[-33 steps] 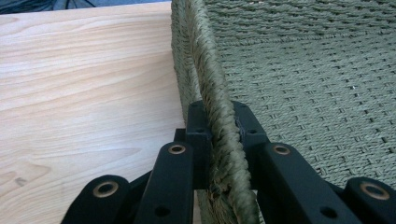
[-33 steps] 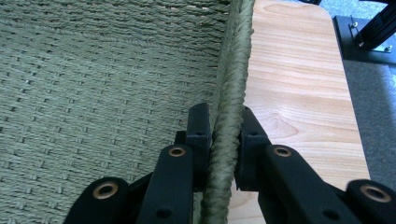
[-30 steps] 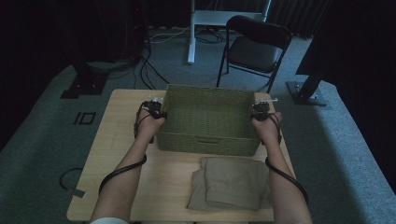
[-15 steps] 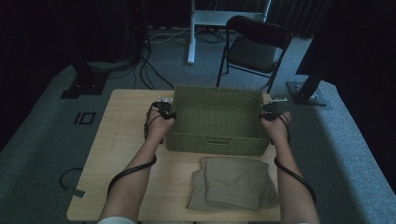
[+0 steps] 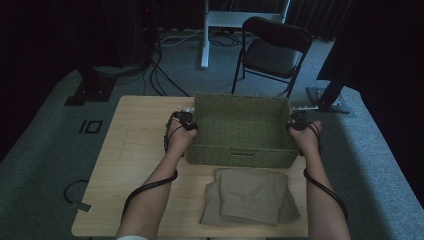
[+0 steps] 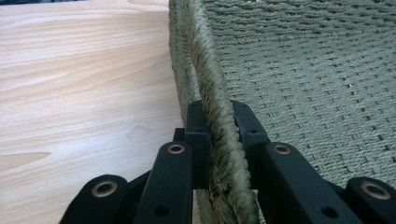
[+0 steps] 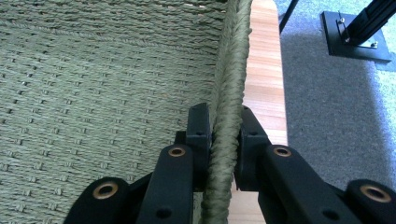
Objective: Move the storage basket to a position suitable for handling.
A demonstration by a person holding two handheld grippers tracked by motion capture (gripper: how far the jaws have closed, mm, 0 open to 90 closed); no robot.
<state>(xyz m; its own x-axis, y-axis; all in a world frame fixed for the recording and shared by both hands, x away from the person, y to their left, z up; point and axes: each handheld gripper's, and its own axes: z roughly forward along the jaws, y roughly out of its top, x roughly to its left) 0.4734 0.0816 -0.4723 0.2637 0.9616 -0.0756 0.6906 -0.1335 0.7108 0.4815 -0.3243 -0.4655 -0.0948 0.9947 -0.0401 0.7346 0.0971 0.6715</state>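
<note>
Basket (image 5: pixel 242 127) of green woven cord stands on the far half of the wooden table (image 5: pixel 132 150), with folded beige trousers (image 5: pixel 250 196) lying on the near half, just in front of it and apart from it.

It looks light and empty, and stiff enough to keep its box shape, though woven walls of this kind probably flex a little under a pinch. The thick braided rim is the sensible place to take hold: it is rough, so it should not slip, and it gives the pads something firm to bite. A hold on both short ends keeps it level; a hold on one end alone would likely let it tip.

At the basket's left end the left claw (image 5: pixel 186 120) is pressed together on the rim, one jaw outside over the table and one inside; in the left gripper view the braid (image 6: pixel 219 126) runs straight up between the jaws.

At the right end the right claw (image 5: pixel 296 120) pinches the opposite rim (image 7: pixel 229 121) the same way, with the table's edge and grey carpet (image 7: pixel 327 107) just beyond.
</note>
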